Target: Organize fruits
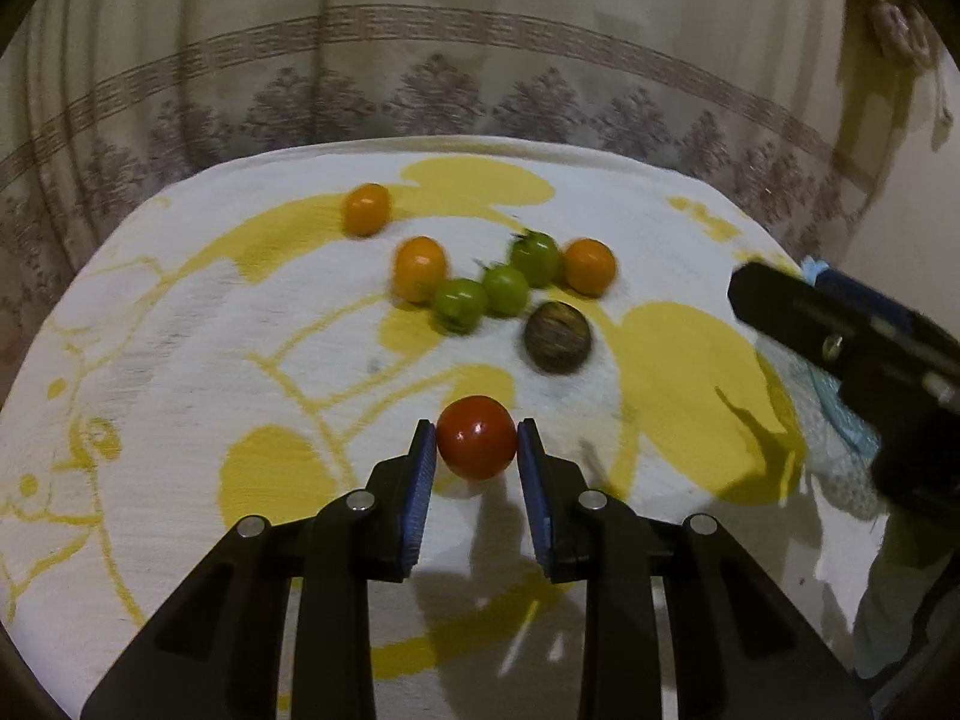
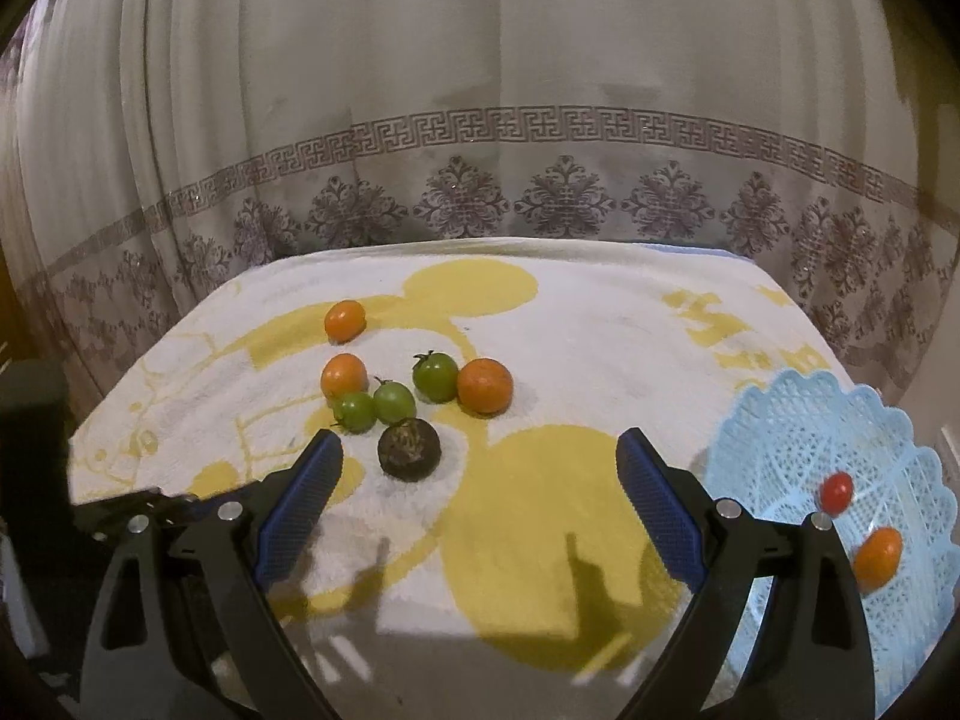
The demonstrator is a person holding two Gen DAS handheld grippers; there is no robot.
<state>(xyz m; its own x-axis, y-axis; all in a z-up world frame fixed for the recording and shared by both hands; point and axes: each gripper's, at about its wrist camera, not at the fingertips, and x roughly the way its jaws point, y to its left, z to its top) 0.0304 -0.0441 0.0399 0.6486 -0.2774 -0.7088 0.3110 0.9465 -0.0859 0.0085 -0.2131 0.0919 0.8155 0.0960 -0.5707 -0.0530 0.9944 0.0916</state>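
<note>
My left gripper (image 1: 476,438) is shut on a red tomato (image 1: 476,435), its blue pads pressing both sides, above the cloth. Beyond it on the cloth lie three orange fruits (image 1: 420,267), three green tomatoes (image 1: 505,290) and a dark round fruit (image 1: 557,336). My right gripper (image 2: 480,450) is open and empty, hovering in front of the same cluster: the dark fruit (image 2: 409,451), the green tomatoes (image 2: 393,401) and the orange fruits (image 2: 485,385). A light blue lace basket (image 2: 798,420) at the right holds a small red tomato (image 2: 836,491) and an orange fruit (image 2: 877,557).
The table is covered by a white cloth with a yellow mouse pattern (image 2: 588,324). A patterned curtain (image 2: 480,120) hangs close behind the table's far edge. The right gripper's black body (image 1: 852,354) shows at the right of the left wrist view, over the basket.
</note>
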